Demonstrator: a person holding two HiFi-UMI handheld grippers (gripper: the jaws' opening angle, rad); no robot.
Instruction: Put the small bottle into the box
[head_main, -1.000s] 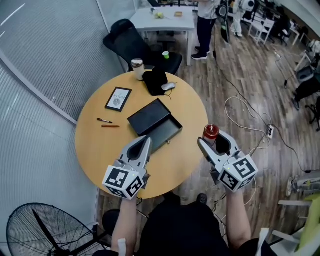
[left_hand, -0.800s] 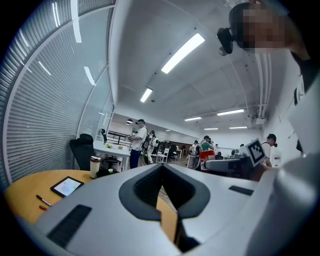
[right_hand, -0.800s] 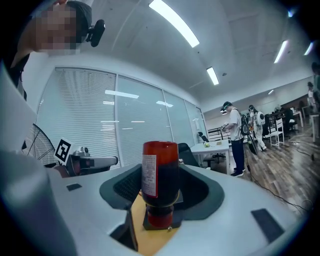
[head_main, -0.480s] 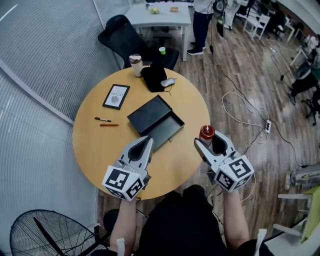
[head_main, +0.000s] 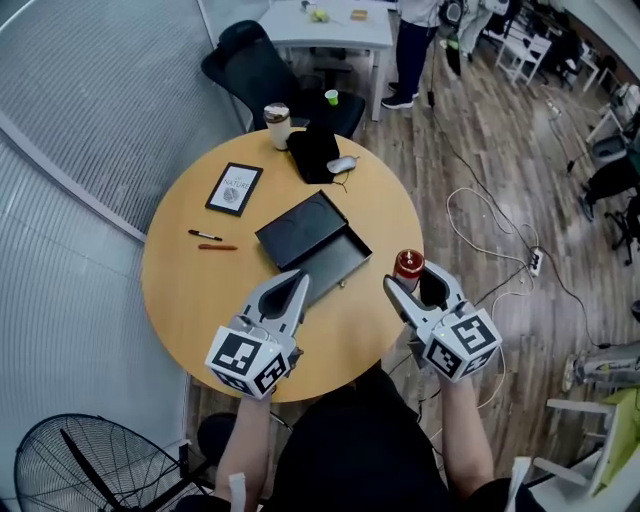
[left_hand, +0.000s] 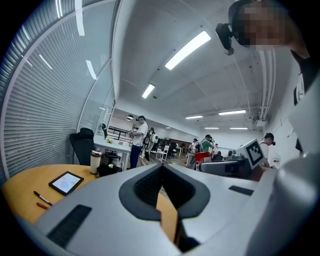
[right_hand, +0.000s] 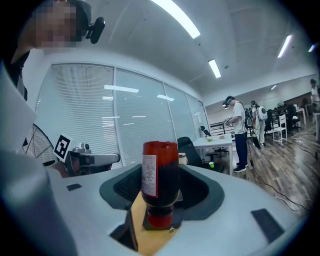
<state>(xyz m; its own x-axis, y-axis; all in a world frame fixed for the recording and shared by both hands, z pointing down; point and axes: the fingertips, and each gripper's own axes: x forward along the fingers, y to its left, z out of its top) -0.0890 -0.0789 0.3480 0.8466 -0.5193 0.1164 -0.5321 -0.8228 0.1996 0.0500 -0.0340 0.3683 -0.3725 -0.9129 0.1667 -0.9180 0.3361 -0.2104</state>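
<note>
The small bottle (head_main: 408, 265), dark with red ends and a white label, stands up between the jaws of my right gripper (head_main: 410, 279), which is shut on it just off the round table's (head_main: 190, 300) right edge. In the right gripper view the bottle (right_hand: 160, 175) fills the gap of that gripper (right_hand: 161, 200). The black box (head_main: 328, 266) lies open at the table's middle, its lid (head_main: 298, 226) laid flat beside it. My left gripper (head_main: 296, 282) hovers at the box's near corner, shut with nothing in it; in its own view the left gripper (left_hand: 162, 169) shows its jaws meeting.
On the table lie a tablet (head_main: 236, 189), two pens (head_main: 208, 237), a coffee cup (head_main: 277, 125), a black pouch (head_main: 313, 155) and a mouse (head_main: 342, 164). A black chair (head_main: 255, 70) stands behind, a fan (head_main: 80, 465) at lower left, and cables (head_main: 480, 215) on the floor to the right.
My right gripper has carried the bottle slightly left, closer to the table's edge. The left gripper has stayed by the box.
</note>
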